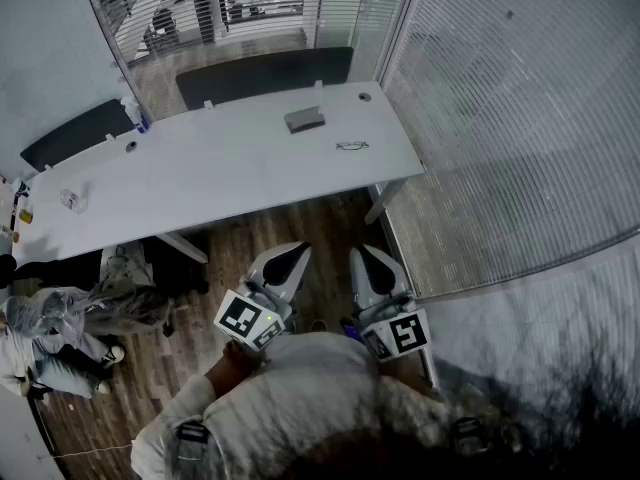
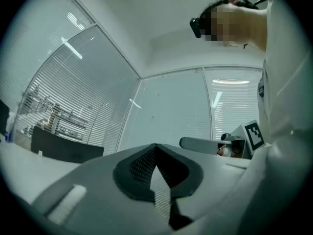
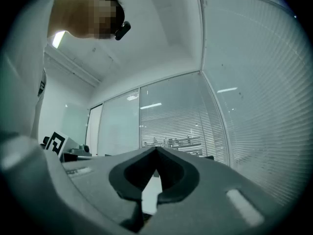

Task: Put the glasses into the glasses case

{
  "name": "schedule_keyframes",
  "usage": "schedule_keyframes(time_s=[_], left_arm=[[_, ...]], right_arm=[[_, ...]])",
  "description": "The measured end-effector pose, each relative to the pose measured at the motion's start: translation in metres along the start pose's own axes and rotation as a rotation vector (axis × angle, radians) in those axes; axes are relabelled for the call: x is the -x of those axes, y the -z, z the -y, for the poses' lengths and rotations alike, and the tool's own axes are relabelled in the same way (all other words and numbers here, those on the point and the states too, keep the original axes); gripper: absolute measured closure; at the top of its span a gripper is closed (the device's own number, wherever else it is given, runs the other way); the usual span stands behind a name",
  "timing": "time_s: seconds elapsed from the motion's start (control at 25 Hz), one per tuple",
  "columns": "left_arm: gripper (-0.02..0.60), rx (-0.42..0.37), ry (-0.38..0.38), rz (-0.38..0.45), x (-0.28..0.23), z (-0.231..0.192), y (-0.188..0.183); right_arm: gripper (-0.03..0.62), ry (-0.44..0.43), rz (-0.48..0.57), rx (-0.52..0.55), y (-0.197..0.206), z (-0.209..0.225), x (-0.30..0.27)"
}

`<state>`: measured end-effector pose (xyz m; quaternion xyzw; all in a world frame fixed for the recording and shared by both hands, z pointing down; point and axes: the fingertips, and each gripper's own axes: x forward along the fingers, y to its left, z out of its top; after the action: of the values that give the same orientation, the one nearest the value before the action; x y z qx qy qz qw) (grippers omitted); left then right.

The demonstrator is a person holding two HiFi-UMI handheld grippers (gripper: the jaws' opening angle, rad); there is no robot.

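A long white table (image 1: 220, 168) stands well ahead of me. On its far right part lies the grey glasses case (image 1: 305, 119), lid down. The thin-framed glasses (image 1: 352, 146) lie on the tabletop a little to the right of the case and nearer to me. Both grippers are held close to my body, far from the table and pointing roughly level. The left gripper (image 1: 298, 251) (image 2: 156, 148) has its jaws together with nothing between them. The right gripper (image 1: 362, 253) (image 3: 156, 151) is likewise shut and empty.
Two black chairs (image 1: 265, 73) (image 1: 80, 133) stand behind the table. A small crumpled item (image 1: 72, 200) and a bottle (image 1: 131, 113) sit at its left end. A person (image 1: 60, 318) sits at the lower left on the wooden floor (image 1: 300, 230). Glass walls with blinds (image 1: 520, 118) close off the right.
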<state>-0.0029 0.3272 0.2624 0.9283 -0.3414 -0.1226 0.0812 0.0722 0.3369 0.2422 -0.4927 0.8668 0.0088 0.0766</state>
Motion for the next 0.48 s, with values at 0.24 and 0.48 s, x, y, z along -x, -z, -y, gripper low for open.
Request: schedule_keyframes(time_s=[0.24, 0.48], left_arm=[[0.583, 0.006, 0.013, -0.005, 0.0001, 0.0035, -0.001], [0.583, 0.032, 0.017, 0.002, -0.001, 0.008, 0.0022]], right_arm=[[0.594, -0.012, -0.006, -0.007, 0.0015, -0.0034, -0.0006], [0.594, -0.02, -0.004, -0.009, -0.0013, -0.0069, 0.0011]])
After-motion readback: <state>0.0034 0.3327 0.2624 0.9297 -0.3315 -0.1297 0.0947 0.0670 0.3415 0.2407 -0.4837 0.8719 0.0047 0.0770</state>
